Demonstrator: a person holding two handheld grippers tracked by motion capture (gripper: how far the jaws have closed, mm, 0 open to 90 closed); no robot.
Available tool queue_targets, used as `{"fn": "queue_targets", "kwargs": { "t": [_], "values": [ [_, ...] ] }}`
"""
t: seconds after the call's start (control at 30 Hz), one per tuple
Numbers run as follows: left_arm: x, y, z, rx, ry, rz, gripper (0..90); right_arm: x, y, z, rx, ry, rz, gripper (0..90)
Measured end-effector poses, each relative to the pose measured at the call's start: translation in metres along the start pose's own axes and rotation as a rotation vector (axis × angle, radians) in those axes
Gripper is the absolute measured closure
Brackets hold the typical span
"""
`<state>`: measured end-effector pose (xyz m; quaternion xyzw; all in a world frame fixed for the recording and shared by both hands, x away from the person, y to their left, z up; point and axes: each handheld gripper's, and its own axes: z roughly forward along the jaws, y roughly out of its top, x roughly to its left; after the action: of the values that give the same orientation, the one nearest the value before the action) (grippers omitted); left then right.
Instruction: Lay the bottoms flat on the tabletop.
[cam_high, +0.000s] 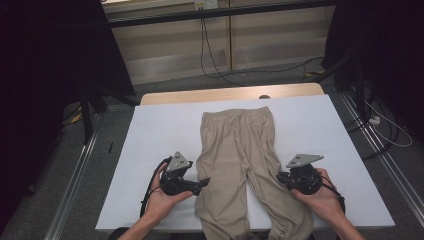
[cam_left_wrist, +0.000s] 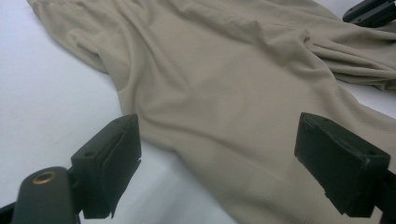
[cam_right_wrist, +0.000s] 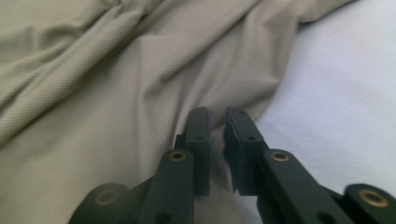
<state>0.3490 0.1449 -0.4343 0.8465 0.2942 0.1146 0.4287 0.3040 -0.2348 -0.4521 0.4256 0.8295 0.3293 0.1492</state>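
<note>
A pair of beige trousers (cam_high: 235, 150) lies flat on the white table (cam_high: 160, 130), waistband at the far end, both legs running off the near edge. My left gripper (cam_high: 203, 183) rests at the outer edge of the left leg, pointing right. Its jaws stand wide apart, over the beige cloth (cam_left_wrist: 224, 84) and its edge, with nothing gripped; the left gripper (cam_left_wrist: 217, 135) is open. My right gripper (cam_high: 280, 176) sits at the outer edge of the right leg. The right gripper (cam_right_wrist: 217, 119) has its jaws only a narrow slit apart just above the cloth (cam_right_wrist: 93, 93).
A wooden strip (cam_high: 230, 93) borders the table's far edge. Cables (cam_high: 215, 65) trail over the floor beyond it, and more cables (cam_high: 385, 130) lie at the right. Dark stands and curtains flank both sides. White table surface lies on either side of the trousers.
</note>
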Motion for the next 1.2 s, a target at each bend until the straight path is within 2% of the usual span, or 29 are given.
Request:
{"fn": "queue_targets", "kwargs": {
  "t": [0.03,0.1,0.13,0.23,0.33,0.57,0.63,0.7,0.73,0.8,0.87,0.97,1.03,1.1,1.2],
  "values": [
    [0.000,0.000,0.000,0.002,0.002,-0.002,14.8,0.000,0.000,0.000,-0.003,0.016,0.014,79.9],
    [0.000,0.000,0.000,0.002,0.002,-0.003,14.8,0.000,-0.001,0.000,-0.003,0.037,0.017,90.0],
    [0.000,0.000,0.000,0.002,0.002,-0.002,14.8,0.002,0.000,0.000,0.000,0.032,0.015,90.0],
    [0.000,0.000,-0.001,0.000,0.003,-0.001,14.8,0.003,0.000,-0.003,0.013,-0.018,0.003,90.0],
    [0.000,0.000,-0.001,-0.002,0.003,0.000,14.8,-0.005,-0.003,-0.013,-0.008,-0.045,0.027,90.0],
    [0.000,0.000,-0.001,0.004,0.006,-0.005,14.8,-0.030,-0.014,-0.037,-0.016,-0.156,0.083,90.0],
    [0.001,-0.001,0.000,0.010,0.015,-0.005,14.8,-0.034,-0.016,-0.040,-0.007,-0.205,0.088,90.0],
    [0.001,-0.001,0.000,0.019,0.018,-0.009,14.9,-0.035,-0.017,-0.041,-0.010,-0.219,0.095,90.0],
    [0.001,-0.001,0.000,0.021,0.018,-0.008,14.9,-0.035,-0.017,-0.042,-0.020,-0.203,0.103,89.9],
    [0.001,-0.002,0.000,0.037,0.012,0.000,16.3,-0.031,-0.015,-0.044,-0.056,-0.179,0.108,77.9],
    [-0.001,-0.002,0.000,0.053,0.003,-0.002,18.6,-0.022,-0.013,-0.046,-0.091,-0.146,0.107,75.2],
    [-0.006,-0.003,-0.001,0.079,-0.018,-0.006,22.8,0.000,-0.010,-0.047,-0.112,-0.027,0.075,74.2],
    [-0.013,-0.003,-0.004,0.090,-0.042,0.004,26.8,0.018,-0.011,-0.045,-0.096,0.034,0.036,74.2],
    [-0.021,-0.003,-0.007,0.094,-0.069,-0.006,30.7,0.034,-0.014,-0.041,-0.073,0.096,-0.005,74.1],
    [-0.038,-0.003,-0.011,0.106,-0.106,-0.001,36.7,0.055,-0.019,-0.041,-0.051,0.159,-0.040,70.8]
  ]
}}
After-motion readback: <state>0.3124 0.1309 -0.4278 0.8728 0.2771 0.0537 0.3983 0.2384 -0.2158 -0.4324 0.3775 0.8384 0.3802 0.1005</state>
